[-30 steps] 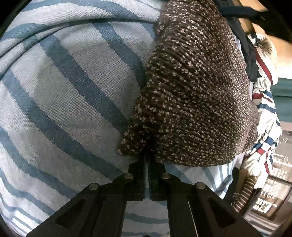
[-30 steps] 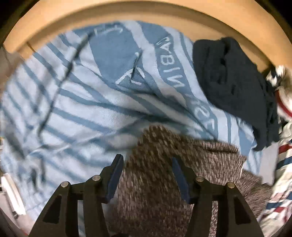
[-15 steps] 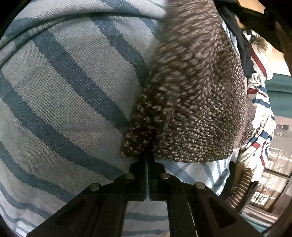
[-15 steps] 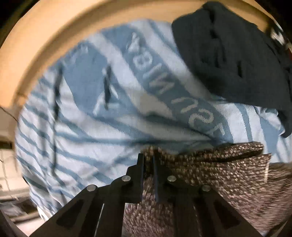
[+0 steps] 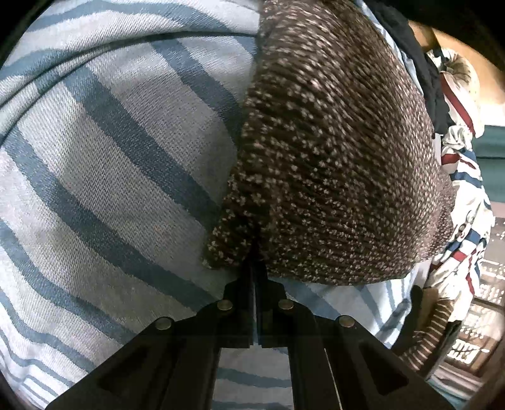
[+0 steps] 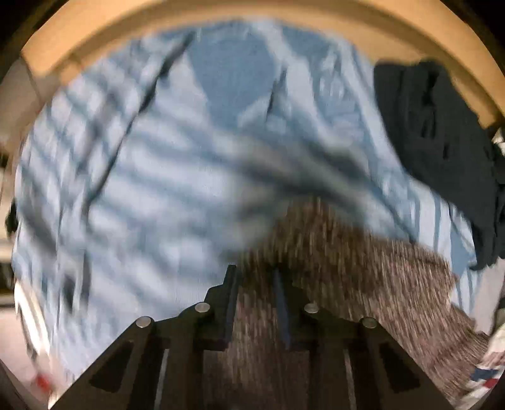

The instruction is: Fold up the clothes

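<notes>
L wrist view, sharp:
- Left gripper, lower centre; jaws pinched tight on near corner of brown speckled knit. Knit fills centre to upper right of frame.
- Blue-striped cloth under knit, covers whole left half; weave visible only here.
- Dark garment, thin sliver at upper right edge.
- Red-white-blue printed garment, right edge; clear here, a mere scrap in the other view.
- Striped brown piece, lower right; this view only.

R wrist view, motion-blurred:
- Right gripper, lower centre; jaws just been opening, narrow gap, brown speckled knit between them, pads not pressing.
- Blue-striped cloth across centre and left.
- Dark garment, large at upper right.
- Tan table edge, arc along top; this view only.
</notes>
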Available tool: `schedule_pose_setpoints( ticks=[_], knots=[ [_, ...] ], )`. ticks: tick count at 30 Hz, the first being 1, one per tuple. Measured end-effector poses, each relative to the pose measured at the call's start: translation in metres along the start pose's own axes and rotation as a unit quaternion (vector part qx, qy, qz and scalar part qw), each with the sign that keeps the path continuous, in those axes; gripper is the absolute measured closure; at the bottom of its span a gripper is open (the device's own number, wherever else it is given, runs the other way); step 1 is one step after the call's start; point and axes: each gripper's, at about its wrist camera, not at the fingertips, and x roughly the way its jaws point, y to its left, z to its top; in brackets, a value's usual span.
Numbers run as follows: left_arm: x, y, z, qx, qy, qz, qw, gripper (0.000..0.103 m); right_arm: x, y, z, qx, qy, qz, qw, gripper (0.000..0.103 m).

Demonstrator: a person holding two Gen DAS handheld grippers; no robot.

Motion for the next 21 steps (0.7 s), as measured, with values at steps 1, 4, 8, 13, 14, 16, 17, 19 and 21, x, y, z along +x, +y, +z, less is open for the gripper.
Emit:
schedule_pose_setpoints(
  ticks=[1,4,8,13,14,16,17,19,21],
  knots=[
    [-0.001,0.001,0.001,-0.003,-0.002,0.001,1.0000,0.099,-0.005,-0.009,0.001,0.023,-0.042,0.012,0.999,0.076],
    [-0.002,0.004,0.006,-0.007,0.004,-0.001,1.0000,0.099,-0.026,-0.037,-0.016,0.071,-0.055,0.082,0.993,0.065],
    [-0.005,0.013,0.011,-0.022,0.005,-0.015,0.9996,0.099,-0.066,-0.072,-0.067,0.092,-0.093,0.115,0.985,0.052],
    [-0.024,0.022,0.003,-0.059,-0.031,-0.023,0.9975,0.099,-0.104,-0.168,-0.172,0.215,-0.070,0.073,0.971,0.049],
    [-0.033,0.016,-0.002,-0.051,-0.048,-0.016,0.9974,0.099,-0.109,-0.190,-0.192,0.254,-0.074,0.073,0.962,0.048],
    [-0.051,-0.002,-0.010,-0.027,-0.089,-0.034,0.9950,0.099,-0.118,-0.235,-0.234,0.343,-0.086,0.053,0.934,0.040],
    [-0.060,-0.013,-0.013,-0.015,-0.108,-0.052,0.9927,0.096,-0.120,-0.253,-0.250,0.377,-0.086,0.034,0.922,0.036],
    [-0.067,-0.034,-0.013,-0.005,-0.132,-0.079,0.9881,0.078,-0.120,-0.285,-0.275,0.433,-0.079,-0.001,0.898,0.033],
    [-0.067,-0.059,-0.017,0.006,-0.154,-0.100,0.9829,0.039,-0.117,-0.312,-0.290,0.464,-0.069,-0.007,0.883,0.033]
  ],
)
